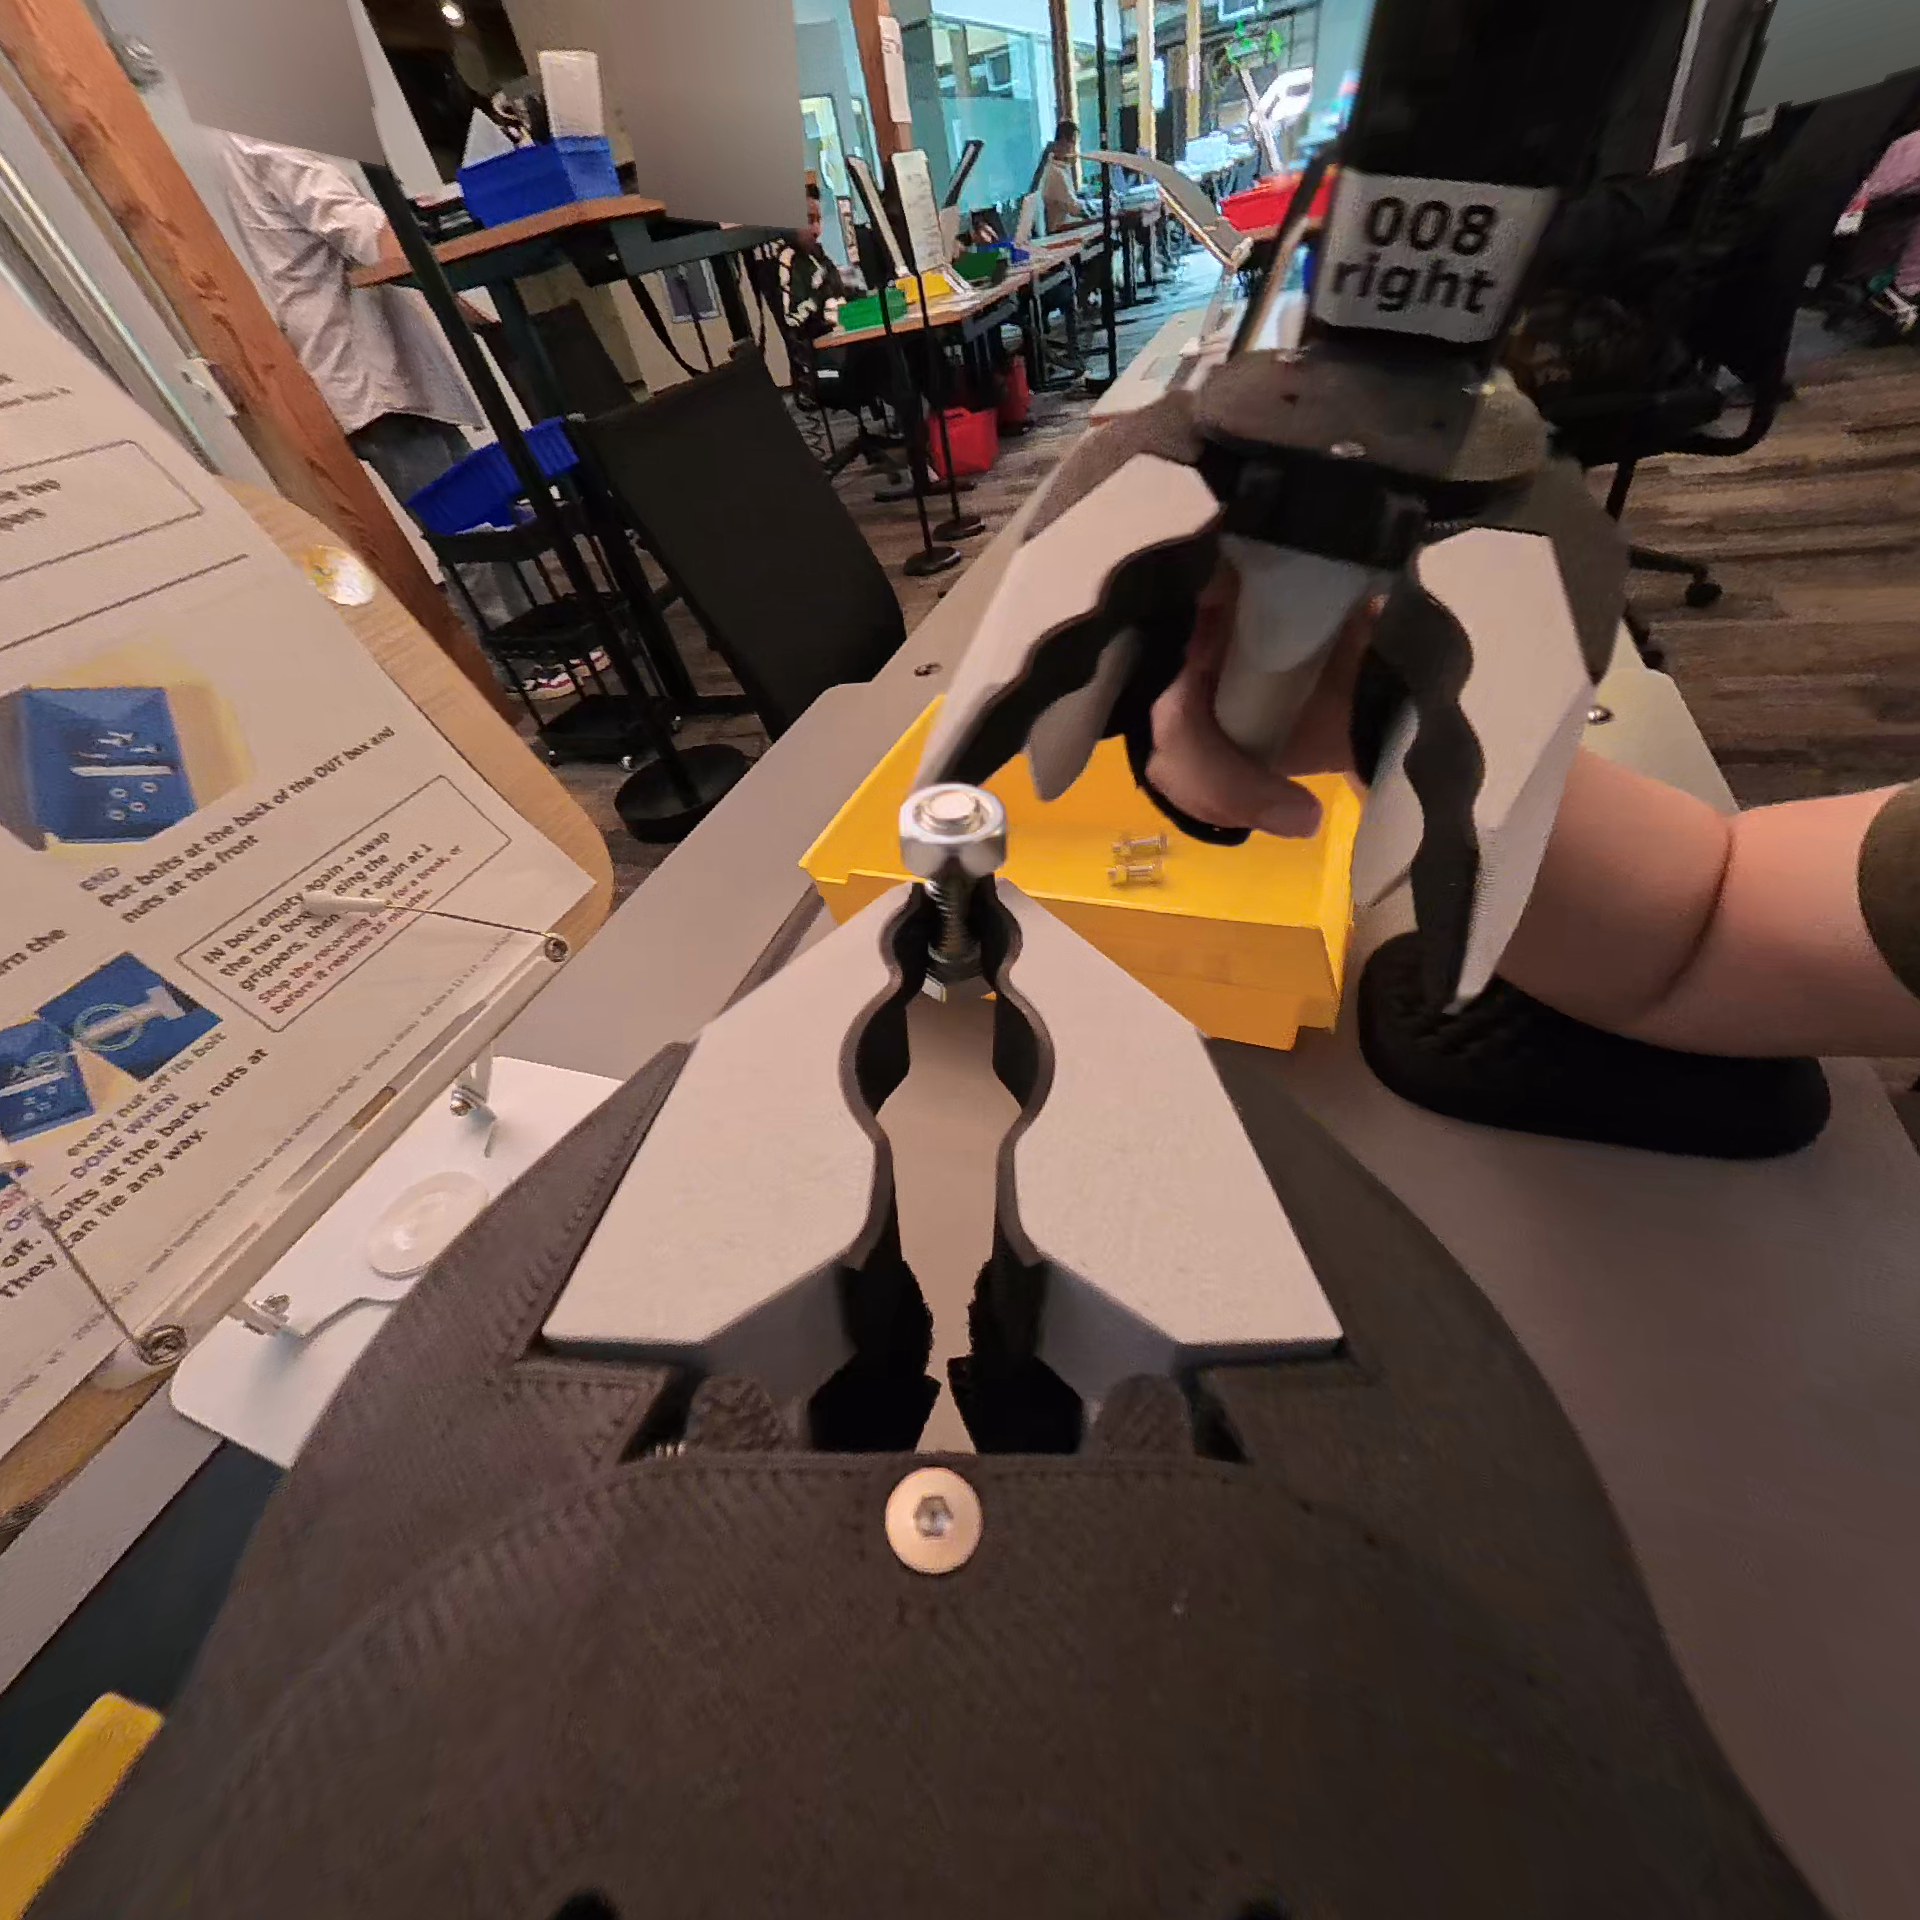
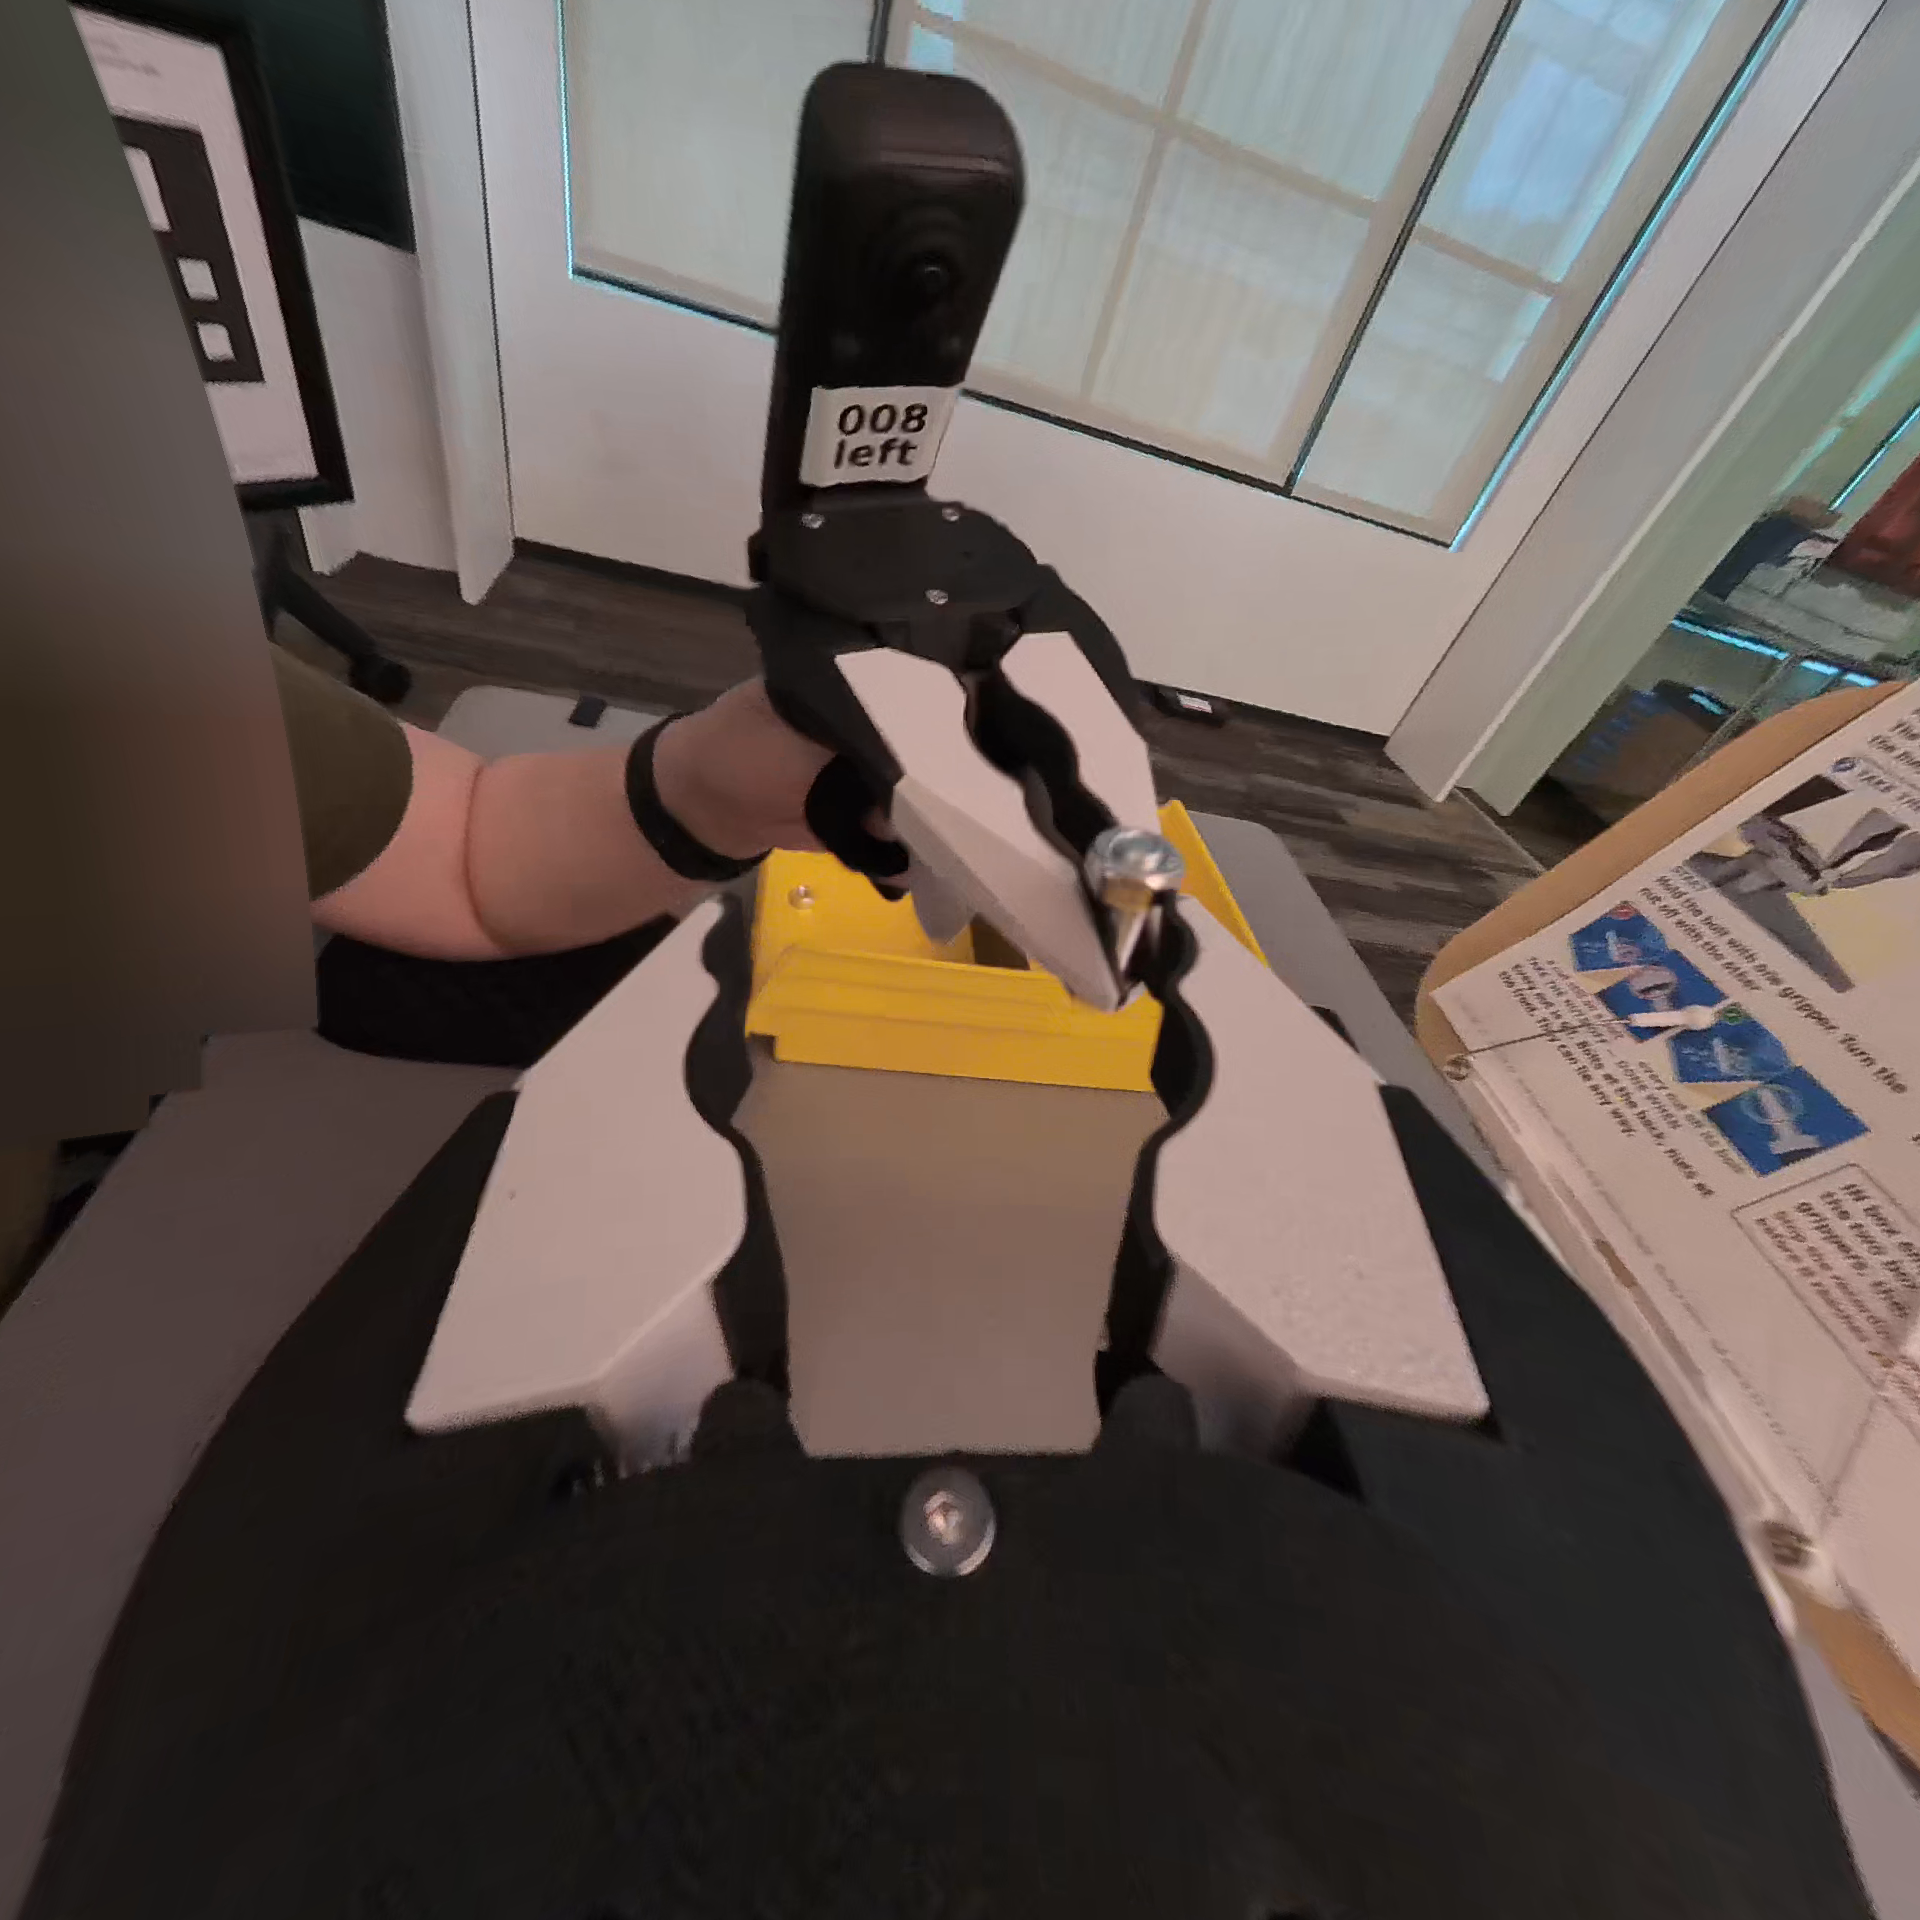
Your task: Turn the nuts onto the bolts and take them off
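In the left wrist view my left gripper (image 1: 951,925) is shut on a silver bolt (image 1: 948,920), held upright by its lower shaft with the head at the bottom. A hex nut (image 1: 951,831) sits at the bolt's top end. My right gripper (image 1: 1195,883) is open and empty just right of the nut, above the yellow bin (image 1: 1195,956). In the right wrist view my right gripper (image 2: 951,935) is wide open, and its right finger (image 2: 1299,1143) is close to the nut (image 2: 1127,864). The left gripper (image 2: 1132,966) holds the bolt there.
Two loose bolts (image 1: 1138,857) lie in the yellow bin, which stands on the grey table (image 1: 1610,1351). An instruction sheet on a wooden board (image 1: 260,935) leans at the left; it also shows in the right wrist view (image 2: 1714,1039). A black pad (image 1: 1579,1081) lies under the person's forearm.
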Demonstrator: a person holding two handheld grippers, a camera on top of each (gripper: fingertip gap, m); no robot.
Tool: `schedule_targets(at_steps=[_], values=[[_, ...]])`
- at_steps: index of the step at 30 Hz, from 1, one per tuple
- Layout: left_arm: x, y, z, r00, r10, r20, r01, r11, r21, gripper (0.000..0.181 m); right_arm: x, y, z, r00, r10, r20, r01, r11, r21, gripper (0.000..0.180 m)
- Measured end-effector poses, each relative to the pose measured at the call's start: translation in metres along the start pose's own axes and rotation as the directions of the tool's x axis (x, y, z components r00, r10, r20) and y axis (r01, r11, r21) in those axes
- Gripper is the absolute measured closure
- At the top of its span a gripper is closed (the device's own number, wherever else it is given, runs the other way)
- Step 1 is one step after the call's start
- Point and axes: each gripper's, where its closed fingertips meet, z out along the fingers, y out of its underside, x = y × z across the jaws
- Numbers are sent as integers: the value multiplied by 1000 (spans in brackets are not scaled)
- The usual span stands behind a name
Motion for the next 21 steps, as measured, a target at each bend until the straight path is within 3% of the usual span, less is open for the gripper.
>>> schedule_targets(at_steps=[1,2,4,7,13,15,17,19,21], values=[[-4,-2,-3,1000,-13,13,13,1000,14,173,-10,-2,-5,998,-36,52,36,999,-1,133],[-10,-4,-5,999,-23,36,23,999,23,174,-21,-10,-10,993,-38,111,34,999,37,146],[-11,-4,-8,999,-30,27,29,999,25,174,-13,-23,-15,998,8,63,-14,996,87,145],[-1,-5,-5,999,-31,-16,31,999,26,174,15,-12,-11,996,8,-94,-3,999,48,121],[7,1,2,1000,9,-24,-9,1000,-10,174,5,1,6,999,50,-15,-50,999,16,108],[5,-3,-1,999,-10,-31,11,1000,13,174,5,-2,-3,999,-6,-36,6,1000,2,117],[-2,-7,-5,1000,-30,2,30,999,30,174,-8,-12,-13,999,-18,36,17,999,34,156],[-10,-5,-8,999,-18,38,17,1000,20,174,-8,-24,-20,998,36,48,-40,995,90,155],[-1,-8,-7,998,-46,-31,47,998,42,174,10,-24,-22,998,41,-54,-36,994,99,155]])
